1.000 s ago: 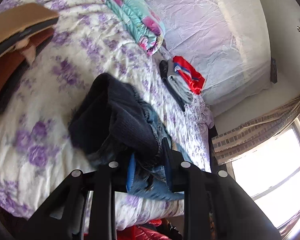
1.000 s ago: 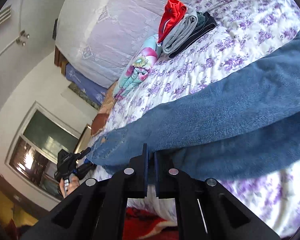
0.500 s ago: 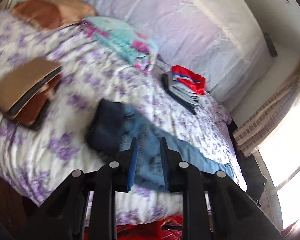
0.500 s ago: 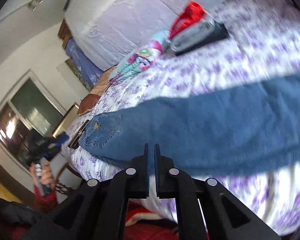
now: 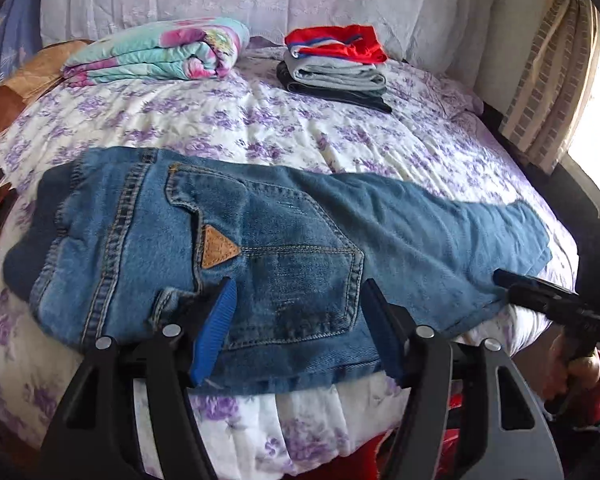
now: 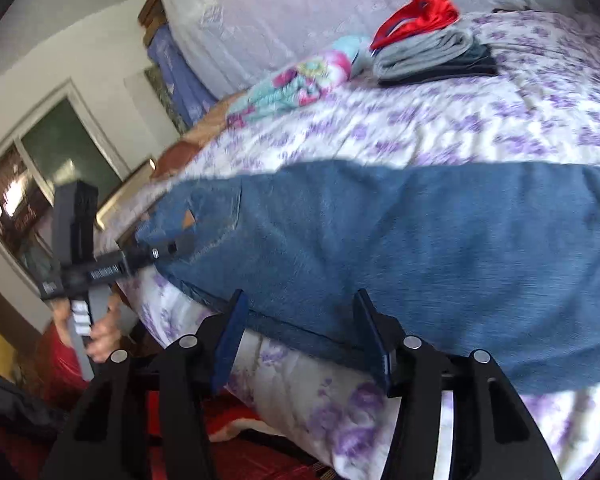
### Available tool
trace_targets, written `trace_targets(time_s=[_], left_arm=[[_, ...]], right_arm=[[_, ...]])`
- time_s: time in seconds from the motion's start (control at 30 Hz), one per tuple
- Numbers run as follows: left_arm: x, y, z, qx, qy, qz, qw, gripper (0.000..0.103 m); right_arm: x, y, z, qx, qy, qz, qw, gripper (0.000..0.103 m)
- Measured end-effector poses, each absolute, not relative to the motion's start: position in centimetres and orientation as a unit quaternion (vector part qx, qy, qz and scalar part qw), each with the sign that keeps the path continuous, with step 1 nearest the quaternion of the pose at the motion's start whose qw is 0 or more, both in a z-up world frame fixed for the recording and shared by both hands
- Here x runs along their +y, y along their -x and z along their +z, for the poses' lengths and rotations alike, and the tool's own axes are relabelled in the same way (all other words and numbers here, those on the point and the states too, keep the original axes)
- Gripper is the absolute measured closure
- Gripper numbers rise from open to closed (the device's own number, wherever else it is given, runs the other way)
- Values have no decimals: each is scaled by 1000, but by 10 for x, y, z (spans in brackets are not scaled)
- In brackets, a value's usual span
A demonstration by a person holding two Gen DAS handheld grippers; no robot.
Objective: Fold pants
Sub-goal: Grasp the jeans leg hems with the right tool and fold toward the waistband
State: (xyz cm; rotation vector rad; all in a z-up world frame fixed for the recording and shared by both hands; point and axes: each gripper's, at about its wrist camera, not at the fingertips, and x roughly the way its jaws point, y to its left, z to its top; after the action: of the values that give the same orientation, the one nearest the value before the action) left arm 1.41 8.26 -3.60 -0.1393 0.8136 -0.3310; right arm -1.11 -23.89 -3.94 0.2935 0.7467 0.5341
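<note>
- Lengthwise, jeans (image 5: 284,248) lie flat along the bed's (image 5: 260,128) near edge, waistband left, legs right.
- Left gripper (image 5: 300,320) and right gripper (image 6: 300,332): jaws just opened, straddling the denim hem, gripping nothing.
- Open quilt beyond; folded stack (image 5: 336,68) and blanket (image 5: 160,54) far back.

No text can be made out with certainty. The left gripper (image 6: 156,254) carries small white lettering along its black bar, too blurred to read, and the tan triangular patch (image 5: 216,249) on the jeans (image 5: 284,264) bears no legible mark.
</note>
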Motion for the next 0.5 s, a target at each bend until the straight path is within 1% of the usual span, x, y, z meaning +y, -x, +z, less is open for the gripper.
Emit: trace_targets(time_s=[0.03,0.07,0.1,0.23,0.33,0.37,0.4,0.43,0.47,0.5], left_arm=[[85,-13,-30,393,82,-164,901,32],[82,-14,-24,391,93,-168,900,25],[80,-14,-19,386,103,-175,900,22],[46,-24,-13,385,115,-226,887,21],[5,-33,-21,398,90,-260,875,21],[-12,-36,-30,405,73,-266,872,19],[-25,-41,-42,417,56,-260,869,15],[-31,-42,-49,422,46,-250,870,13],[-38,-44,-61,418,28,-233,878,12],[-43,-40,-65,404,12,-229,885,7]], right_arm=[[-259,15,-32,344,-152,230,898,42],[-281,19,-27,333,-173,204,904,41],[-304,24,-26,326,-200,182,906,41],[-396,46,-33,306,-323,96,891,41],[-437,58,-44,300,-374,59,876,41],[-445,60,-48,300,-385,52,872,41],[-453,61,-53,300,-400,49,865,40],[-460,61,-58,302,-412,52,858,40],[-465,60,-64,305,-432,57,847,40],[-468,59,-68,304,-443,59,841,40]])
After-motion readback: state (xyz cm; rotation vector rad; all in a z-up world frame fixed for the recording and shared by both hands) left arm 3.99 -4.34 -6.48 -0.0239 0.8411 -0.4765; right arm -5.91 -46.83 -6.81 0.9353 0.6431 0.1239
